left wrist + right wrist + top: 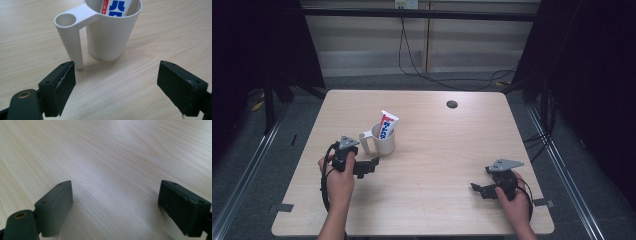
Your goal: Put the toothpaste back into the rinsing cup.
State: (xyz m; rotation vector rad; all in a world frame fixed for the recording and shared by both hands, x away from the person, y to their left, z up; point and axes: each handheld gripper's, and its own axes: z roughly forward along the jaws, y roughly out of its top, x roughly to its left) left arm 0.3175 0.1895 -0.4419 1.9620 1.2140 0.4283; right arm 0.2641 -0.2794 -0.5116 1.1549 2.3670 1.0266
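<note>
**Left gripper lined up on the white cup**

The left gripper (116, 82) sits low over the table (437, 200) with its jaws spread wide and nothing between them. Just ahead of it stands the white cup (110, 37), upright, with a toothpaste tube (116, 7) leaning inside it. The cup's handle (71, 40), a hollow post hanging from the rim, points toward the left jaw and stands apart from it. In the high view the cup (384, 140) stands left of the tabletop's middle, nearer the left edge than the right, and the left gripper (369, 166) is near it on the side facing the person.

By my judgement the step in hand is the reach for the cup. To do it well, the gripper should go straight forward and level, so that the jaws pass on either side of the cup's wall or of the handle post, not both at once. Closing on the round wall low down risks tipping the cup and shedding the tube; a squeeze on the post looks the steadier hold.

The right gripper (484, 190) rests near the tabletop's near right corner, well apart from the cup, its jaws likewise wide over bare wood (112, 157).

The left gripper view shows the gap between jaw and handle; the high view gives the tube's lean and the cable hole (452, 104) by the far edge.
</note>
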